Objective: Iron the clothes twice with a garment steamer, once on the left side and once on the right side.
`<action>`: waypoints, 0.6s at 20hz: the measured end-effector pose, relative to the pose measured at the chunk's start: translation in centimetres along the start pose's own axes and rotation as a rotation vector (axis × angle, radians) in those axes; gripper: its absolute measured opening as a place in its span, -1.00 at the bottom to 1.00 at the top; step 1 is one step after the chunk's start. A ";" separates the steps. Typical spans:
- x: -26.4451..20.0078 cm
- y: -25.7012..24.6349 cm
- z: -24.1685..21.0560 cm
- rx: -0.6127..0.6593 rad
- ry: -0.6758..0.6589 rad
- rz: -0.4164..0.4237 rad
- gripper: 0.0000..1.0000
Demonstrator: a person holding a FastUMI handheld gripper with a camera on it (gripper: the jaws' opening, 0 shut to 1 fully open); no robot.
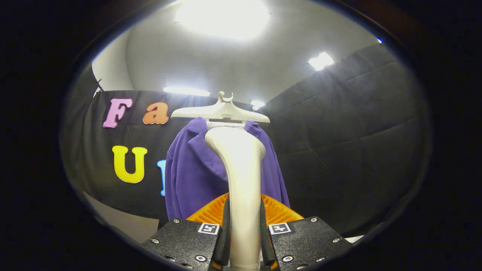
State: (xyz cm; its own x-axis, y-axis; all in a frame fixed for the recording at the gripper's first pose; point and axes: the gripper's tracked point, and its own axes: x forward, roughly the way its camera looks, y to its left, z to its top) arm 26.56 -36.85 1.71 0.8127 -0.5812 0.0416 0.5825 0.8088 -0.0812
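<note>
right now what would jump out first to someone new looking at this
The pale steamer handle rises straight up between the fingers of the hand-held gripper, which are shut on it. Just beyond it a purple garment hangs on a white hanger, against the black booth wall.

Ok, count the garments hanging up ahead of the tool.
1: a purple garment on the hanger, beyond the steamer that the tool grips. Anything behind it would be hidden.

Bright ceiling lights (222, 17) blow out to white glare overhead and gleam along the steamer handle (243, 188), the dark booth stays dim, and fisheye curvature bends the blurred periphery.
</note>
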 end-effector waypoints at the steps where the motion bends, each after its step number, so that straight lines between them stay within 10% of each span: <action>1: 0.7 -0.2 0.7 -0.005 -0.011 -0.005 -0.34; 12: 10.9 -2.4 3.3 -0.047 -0.032 -0.060 -0.34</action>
State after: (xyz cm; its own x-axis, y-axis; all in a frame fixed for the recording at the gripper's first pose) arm 34.08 -44.85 5.64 0.7770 -0.6244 0.0800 0.6293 0.7671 -0.1245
